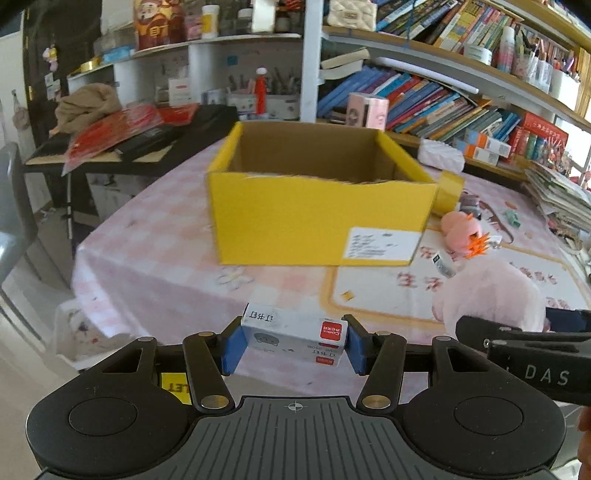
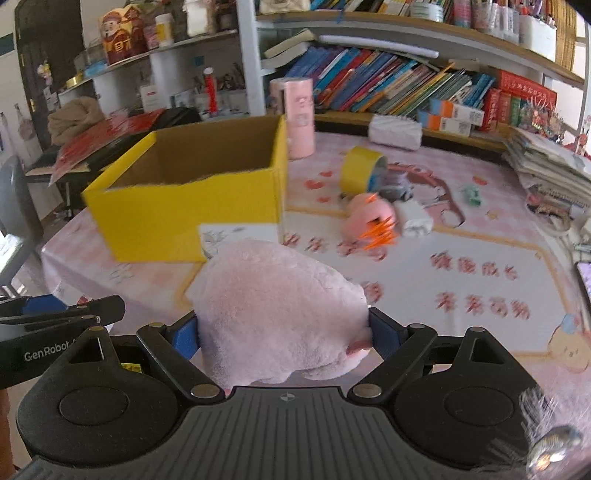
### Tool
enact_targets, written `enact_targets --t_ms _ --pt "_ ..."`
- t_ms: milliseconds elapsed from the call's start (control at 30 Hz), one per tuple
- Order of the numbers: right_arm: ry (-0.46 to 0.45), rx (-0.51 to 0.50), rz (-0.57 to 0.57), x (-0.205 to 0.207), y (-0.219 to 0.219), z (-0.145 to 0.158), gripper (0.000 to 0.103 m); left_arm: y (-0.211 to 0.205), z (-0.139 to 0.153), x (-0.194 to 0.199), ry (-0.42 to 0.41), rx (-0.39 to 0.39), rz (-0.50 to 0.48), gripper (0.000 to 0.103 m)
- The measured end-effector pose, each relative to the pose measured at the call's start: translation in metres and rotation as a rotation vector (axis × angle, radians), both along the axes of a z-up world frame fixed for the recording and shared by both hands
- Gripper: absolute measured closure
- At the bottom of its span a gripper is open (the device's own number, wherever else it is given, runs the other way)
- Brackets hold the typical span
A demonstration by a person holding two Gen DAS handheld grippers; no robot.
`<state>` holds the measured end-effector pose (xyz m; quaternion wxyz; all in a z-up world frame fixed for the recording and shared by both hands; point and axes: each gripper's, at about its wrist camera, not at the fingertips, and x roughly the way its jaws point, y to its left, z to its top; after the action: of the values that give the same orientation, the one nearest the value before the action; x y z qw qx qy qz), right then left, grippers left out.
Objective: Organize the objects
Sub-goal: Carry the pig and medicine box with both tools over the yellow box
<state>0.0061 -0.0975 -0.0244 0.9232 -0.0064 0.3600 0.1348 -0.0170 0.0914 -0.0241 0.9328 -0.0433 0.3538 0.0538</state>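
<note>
- Left gripper (image 1: pixel 293 341): clamped on small staples box (image 1: pixel 293 334), held crosswise between blue pads.
- Right gripper (image 2: pixel 282 332): clamped on pink plush toy (image 2: pixel 277 306), bulging above the jaws.
- Ahead of both: open yellow cardboard box (image 1: pixel 317 218) on pink tablecloth (image 1: pixel 147 258).

Table (image 1: pixel 155 229) w/ pink-and-white checked cloth, printed red characters toward its right side. Tall stack of papers and booklets (image 1: pixel 557 199) at the table's far right edge. Behind the far edge, white shelving packed w/ leaning, multicoloured books (image 1: pixel 424 99). Upper shelf at left holds a red and gold figurine (image 1: pixel 155 26); a shelf below has a red bottle w/ white cap (image 1: pixel 260 90). Beyond the table's far left corner, a black side table (image 1: pixel 110 162) carries red packets (image 1: pixel 114 129) and a crumpled beige cloth (image 1: pixel 88 105). Grey chair (image 1: pixel 14 206) at far left.
</note>
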Motion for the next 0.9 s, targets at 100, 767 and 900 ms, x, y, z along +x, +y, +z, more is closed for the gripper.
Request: enact_targets --t_ms 100,767,900 --pt "0.01 0.01 0.005 -0.013 0.015 -0.004 0.014 0.012 -0.002 -0.012 0.003 0.011 0.001 0.05" --pt "-0.035 -0.003 -0.014 -0.033 0.053 0.01 0.014 0.046 0.019 -0.018 -0.082 -0.002 -0.035 0.05" --pt "-0.098 -0.006 -0.01 -0.025 0.057 0.023 0.014 0.048 0.028 -0.01 -0.114 -0.005 -0.035 0.05"
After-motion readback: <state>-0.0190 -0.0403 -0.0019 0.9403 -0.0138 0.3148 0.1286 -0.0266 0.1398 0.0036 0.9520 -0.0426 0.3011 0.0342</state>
